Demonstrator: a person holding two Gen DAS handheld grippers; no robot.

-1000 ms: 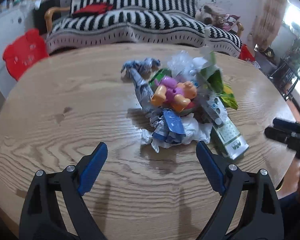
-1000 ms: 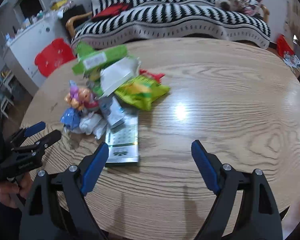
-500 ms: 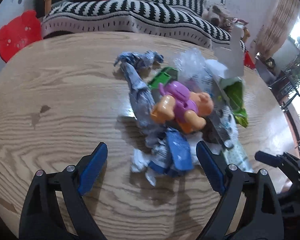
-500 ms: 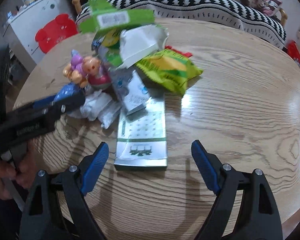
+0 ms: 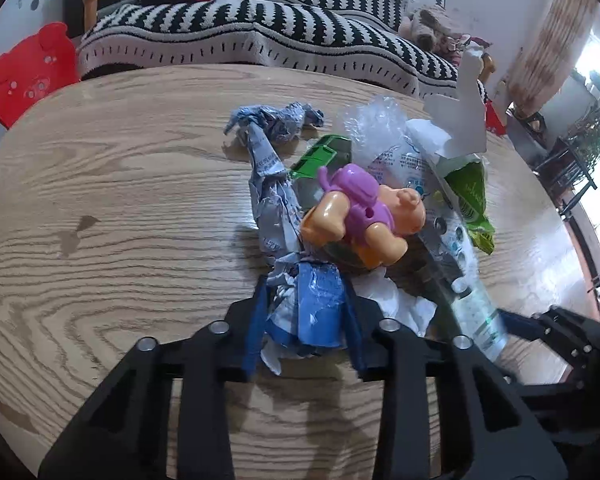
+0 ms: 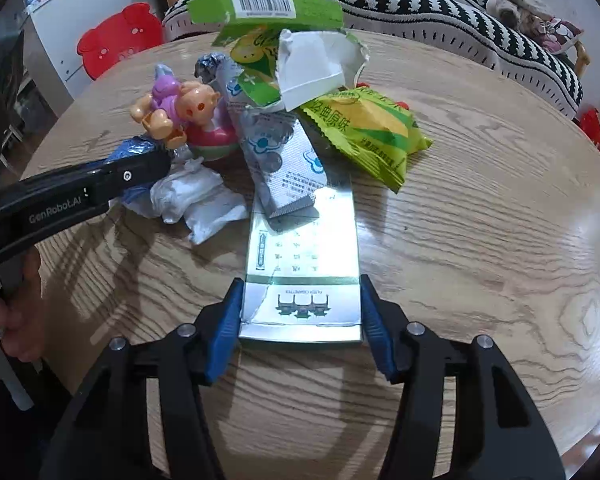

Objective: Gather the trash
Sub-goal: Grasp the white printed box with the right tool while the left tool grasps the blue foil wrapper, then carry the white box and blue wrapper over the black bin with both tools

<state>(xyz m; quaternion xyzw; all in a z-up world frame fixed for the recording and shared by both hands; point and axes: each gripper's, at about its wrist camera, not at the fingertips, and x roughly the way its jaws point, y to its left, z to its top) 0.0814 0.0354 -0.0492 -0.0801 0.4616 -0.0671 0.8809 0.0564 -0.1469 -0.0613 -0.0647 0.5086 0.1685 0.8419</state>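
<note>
we have both grippers down on the trash heap on the tabletop (image 6: 480,208). our left gripper (image 5: 302,316) has just been closing and its jaws now pinch the crumpled blue foil wrapper (image 5: 318,304) at the heap's six o'clock edge. our right gripper (image 6: 300,320) has also just been closing, its pads against both long sides of the flattened silver-green carton (image 6: 302,272), whose long axis runs toward twelve o'clock under the heap. readable writing: "filter cigarettes" on the carton, "genrobot.ai" on the left gripper, chinese characters on the yellow-green snack bag (image 6: 364,128).
</note>
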